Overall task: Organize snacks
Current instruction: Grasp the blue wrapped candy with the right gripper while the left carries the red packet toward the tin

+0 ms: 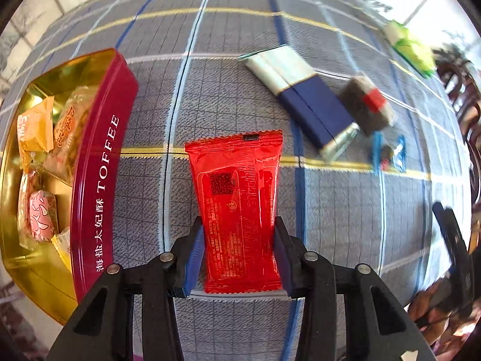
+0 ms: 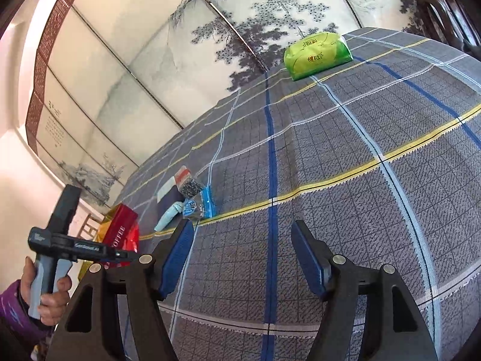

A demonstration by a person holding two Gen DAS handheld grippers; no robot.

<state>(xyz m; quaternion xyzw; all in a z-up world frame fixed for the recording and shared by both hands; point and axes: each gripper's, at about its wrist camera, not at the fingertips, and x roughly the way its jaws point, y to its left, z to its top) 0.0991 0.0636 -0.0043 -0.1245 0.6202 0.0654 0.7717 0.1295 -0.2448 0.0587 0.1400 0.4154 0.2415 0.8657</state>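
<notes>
My left gripper (image 1: 239,225) is shut on a red snack packet (image 1: 239,201), its blue pads pressing both long sides, held over the checked tablecloth. A dark red TOFFEE tin (image 1: 99,177) with a gold inside stands open at the left and holds several wrapped sweets (image 1: 42,213). Further right lie a navy and white bar packet (image 1: 303,99), a brown snack with a red band (image 1: 368,105) and a small blue-wrapped snack (image 1: 387,153). My right gripper (image 2: 243,231) is open and empty above the cloth. In its view the tin (image 2: 118,231) and the left gripper (image 2: 75,246) are at the far left.
A green tissue pack (image 2: 318,54) lies at the far edge of the table; it also shows in the left wrist view (image 1: 412,46). A painted screen wall (image 2: 150,45) stands behind the table. Dark wooden chairs (image 2: 445,9) are at the right.
</notes>
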